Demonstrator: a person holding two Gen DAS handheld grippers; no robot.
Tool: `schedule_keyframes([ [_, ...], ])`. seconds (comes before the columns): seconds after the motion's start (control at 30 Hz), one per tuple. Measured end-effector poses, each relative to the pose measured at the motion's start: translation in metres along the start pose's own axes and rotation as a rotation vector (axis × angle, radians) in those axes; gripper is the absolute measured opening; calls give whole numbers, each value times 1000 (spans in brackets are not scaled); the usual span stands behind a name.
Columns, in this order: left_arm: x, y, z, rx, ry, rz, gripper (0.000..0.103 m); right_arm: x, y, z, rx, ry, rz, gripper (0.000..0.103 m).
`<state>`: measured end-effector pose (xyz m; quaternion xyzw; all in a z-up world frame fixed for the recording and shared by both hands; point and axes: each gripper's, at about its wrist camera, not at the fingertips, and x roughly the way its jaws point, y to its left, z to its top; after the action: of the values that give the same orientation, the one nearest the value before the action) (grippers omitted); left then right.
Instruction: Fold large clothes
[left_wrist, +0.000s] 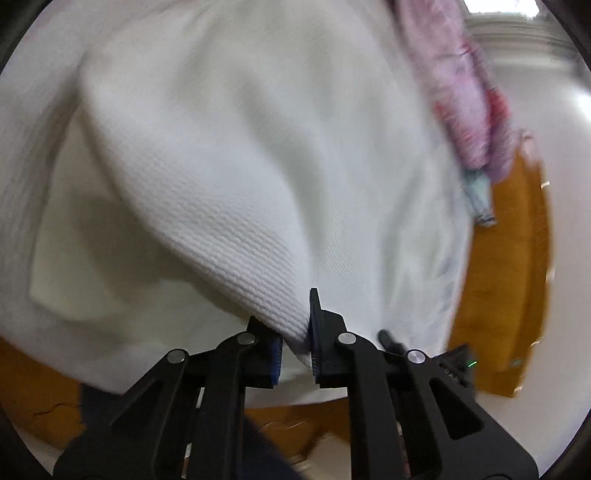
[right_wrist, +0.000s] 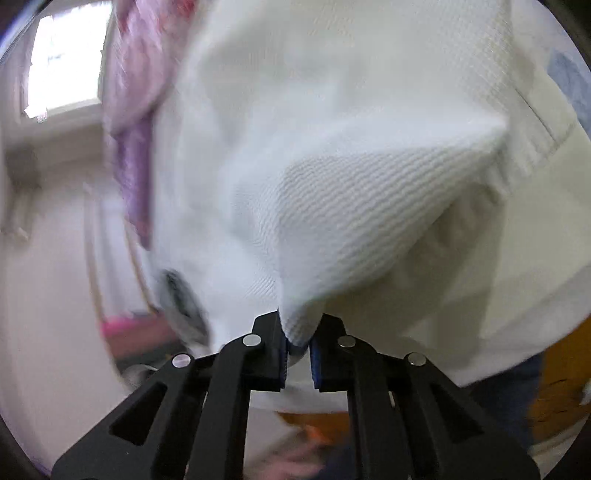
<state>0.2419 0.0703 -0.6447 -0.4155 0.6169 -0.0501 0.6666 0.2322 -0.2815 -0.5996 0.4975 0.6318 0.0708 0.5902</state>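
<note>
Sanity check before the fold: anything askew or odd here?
Nothing damaged. The left gripper and right gripper each pinch a bunched peak of the white garment. A pink-purple cloth lies against its far edge.

White textured garment (left_wrist: 229, 155), bunched, corners lifted.

A bright window (right_wrist: 62, 62) lights pale walls (right_wrist: 48, 295). An orange-brown wooden table (left_wrist: 506, 280) stands below, with blurred pink clutter (right_wrist: 129, 332) by the floor.
</note>
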Motion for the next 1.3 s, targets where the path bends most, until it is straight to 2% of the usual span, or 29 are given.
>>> schedule_keyframes([
  [0.1,8,19,-9,-50,4,51,11,-1,-20,-10,22,5,-23,9],
  [0.2,9,11,-11,-4,4,92,11,2,-19,-10,23,11,-22,9],
  [0.27,7,9,-10,-20,8,84,12,8,-2,-4,48,19,0,9],
  [0.3,8,4,-5,-30,9,80,13,0,-3,-2,64,16,8,13],
  [0.33,3,4,-2,-54,10,61,17,-10,-2,-1,79,-8,5,15],
  [0.4,-11,5,2,-84,-9,70,37,-19,12,8,85,-80,4,26],
  [0.43,-15,2,5,-99,-29,88,60,-27,14,11,87,-110,-6,29],
  [0.47,-24,5,10,-118,-65,107,67,-31,14,14,95,-124,-15,37],
  [0.5,-27,4,11,-126,-81,116,67,-38,8,19,114,-153,-35,47],
  [0.6,-41,17,31,-142,-152,208,66,-54,-15,29,191,-219,-28,48],
  [0.7,-37,32,51,-207,-142,218,63,-54,-25,37,255,-251,-33,48],
  [0.73,-37,34,56,-210,-146,221,52,-54,-29,42,263,-260,-32,48],
  [0.77,-37,36,58,-205,-148,230,27,-56,-31,48,264,-266,-36,40],
  [0.8,-40,35,61,-195,-149,293,14,-57,-30,52,253,-258,-67,14],
  [0.83,-44,36,59,-194,-151,321,3,-59,-20,53,223,-249,-112,4],
  [0.93,-60,35,51,-194,-179,305,2,-72,3,53,60,-227,-230,4],
  [0.97,-67,33,46,-173,-186,310,2,-78,7,49,31,-226,-242,3],
  [1.07,-77,33,38,-155,-176,304,2,-87,8,41,17,-226,-252,3],
  [1.17,-83,38,30,-146,-160,334,2,-84,11,34,-1,-229,-309,3],
  [1.23,-85,48,27,-193,-155,412,0,-78,18,31,-13,-233,-395,3],
  [1.3,-92,86,17,-330,-137,412,0,-68,18,29,-31,-219,-449,3],
])
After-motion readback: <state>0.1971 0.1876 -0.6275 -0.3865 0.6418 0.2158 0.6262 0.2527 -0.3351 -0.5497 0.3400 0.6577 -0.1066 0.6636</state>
